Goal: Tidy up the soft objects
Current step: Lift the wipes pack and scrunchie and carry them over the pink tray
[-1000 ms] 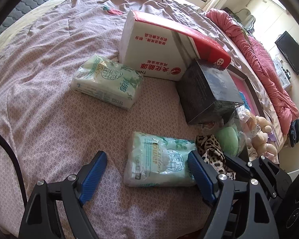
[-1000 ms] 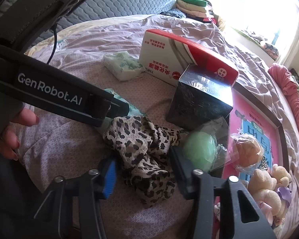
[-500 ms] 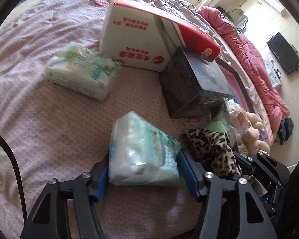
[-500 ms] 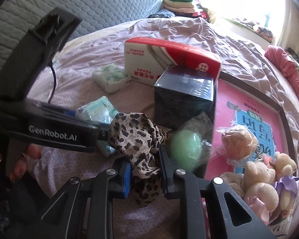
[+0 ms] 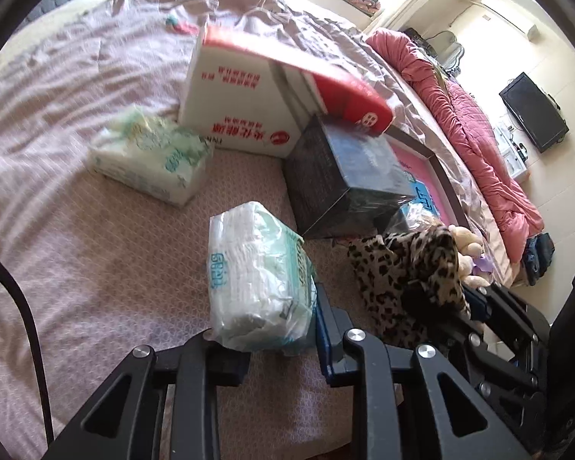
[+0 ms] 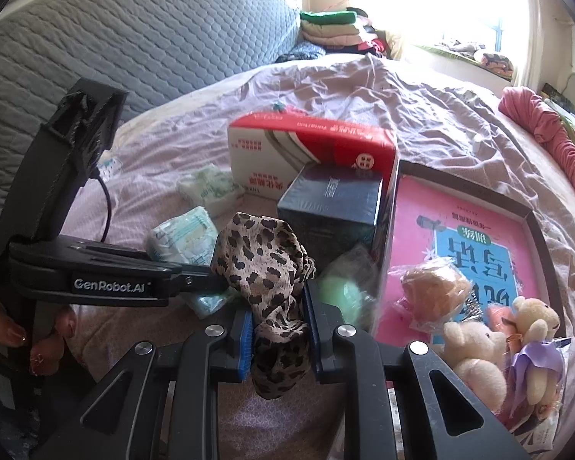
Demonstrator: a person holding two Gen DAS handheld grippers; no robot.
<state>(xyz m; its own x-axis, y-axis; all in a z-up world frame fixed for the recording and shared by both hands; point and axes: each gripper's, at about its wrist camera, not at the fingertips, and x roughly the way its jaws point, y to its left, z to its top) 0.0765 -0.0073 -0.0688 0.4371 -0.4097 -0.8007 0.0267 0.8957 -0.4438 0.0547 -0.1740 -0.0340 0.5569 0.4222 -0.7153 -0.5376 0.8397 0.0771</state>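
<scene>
Tissue pack clamped, bedspread open leftward

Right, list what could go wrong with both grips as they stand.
The left gripper, whose fingers have just been closing, pinches only the tissue pack's near end, so the soft pack may sag or slip out. The leopard cloth in the right gripper hangs loose and could snag the green ball.

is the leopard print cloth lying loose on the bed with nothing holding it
No, the right gripper is shut on the leopard print cloth, its blue pads pinching the fabric from both sides.
</scene>
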